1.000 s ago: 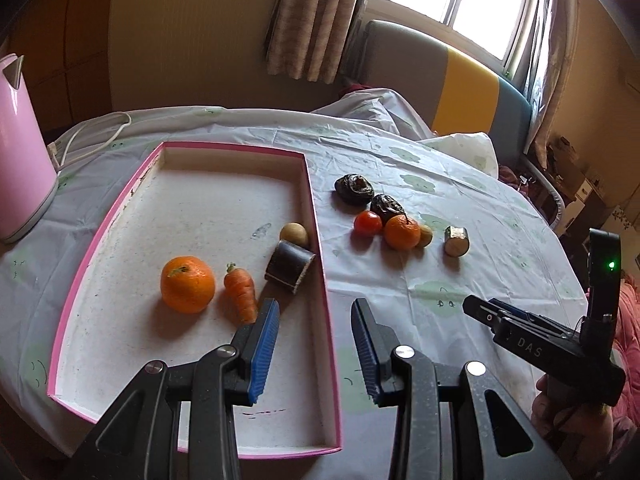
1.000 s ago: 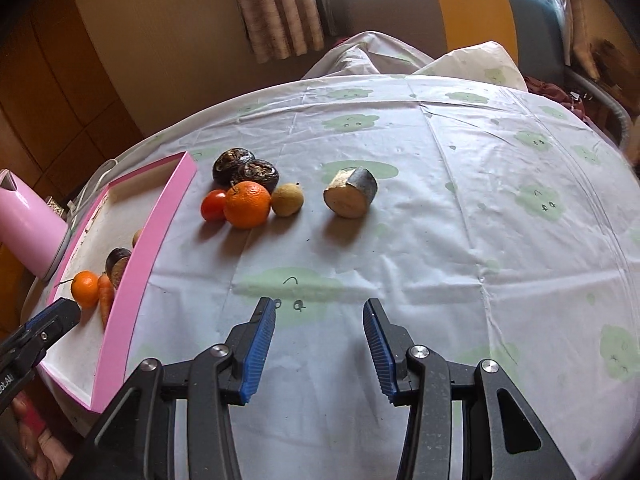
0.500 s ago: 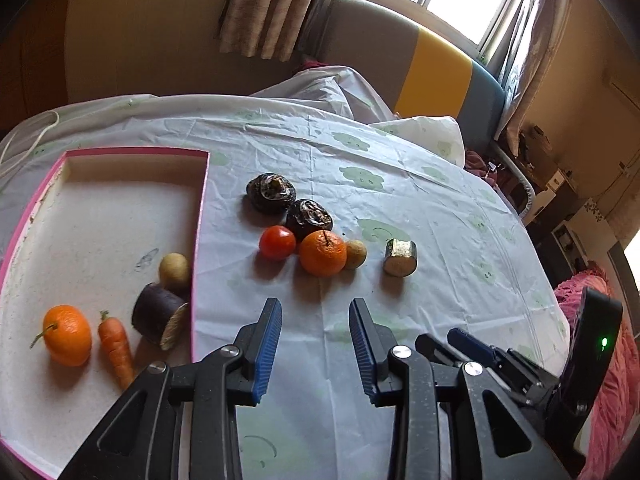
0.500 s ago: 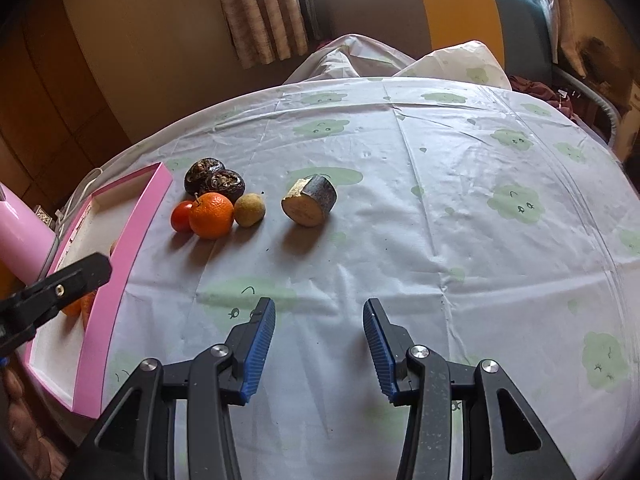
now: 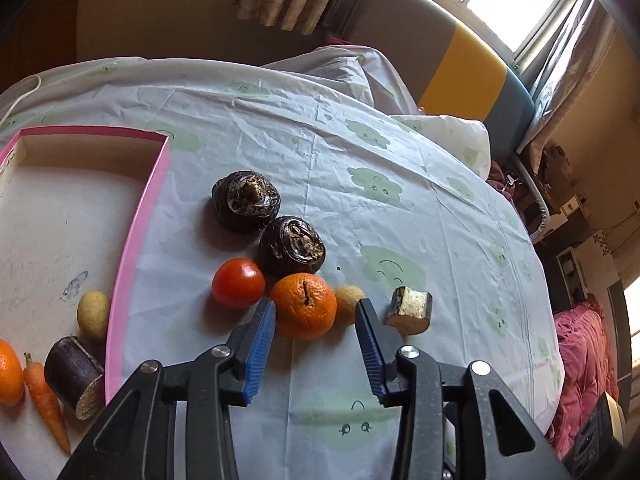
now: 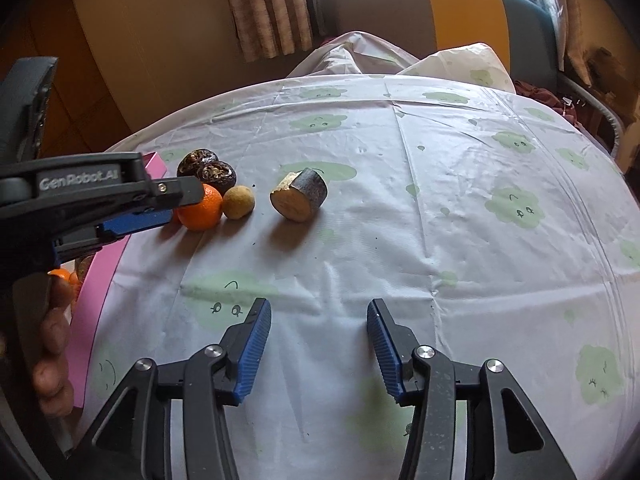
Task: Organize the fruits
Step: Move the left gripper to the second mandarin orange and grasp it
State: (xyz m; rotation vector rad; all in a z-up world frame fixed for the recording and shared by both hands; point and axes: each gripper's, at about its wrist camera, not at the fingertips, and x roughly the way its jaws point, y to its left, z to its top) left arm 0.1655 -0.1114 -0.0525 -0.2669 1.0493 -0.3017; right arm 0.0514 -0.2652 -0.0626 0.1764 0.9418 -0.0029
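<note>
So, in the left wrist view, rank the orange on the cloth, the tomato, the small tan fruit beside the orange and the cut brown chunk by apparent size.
1. orange
2. tomato
3. cut brown chunk
4. small tan fruit, partly hidden behind the orange, so its rank against the chunk is unsure.

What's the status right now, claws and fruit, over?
Left claw opening around the orange, not gripping. Right claw opening, empty, above bare cloth. Tomato and small brown fruit crowd the orange. Pink tray to the left.

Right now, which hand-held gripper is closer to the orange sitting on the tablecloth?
Left. The left hand-held gripper is right at the orange, jaws opening, the fruit just ahead of the tips. The right hand-held gripper hangs over bare tablecloth, well short of it.
</note>
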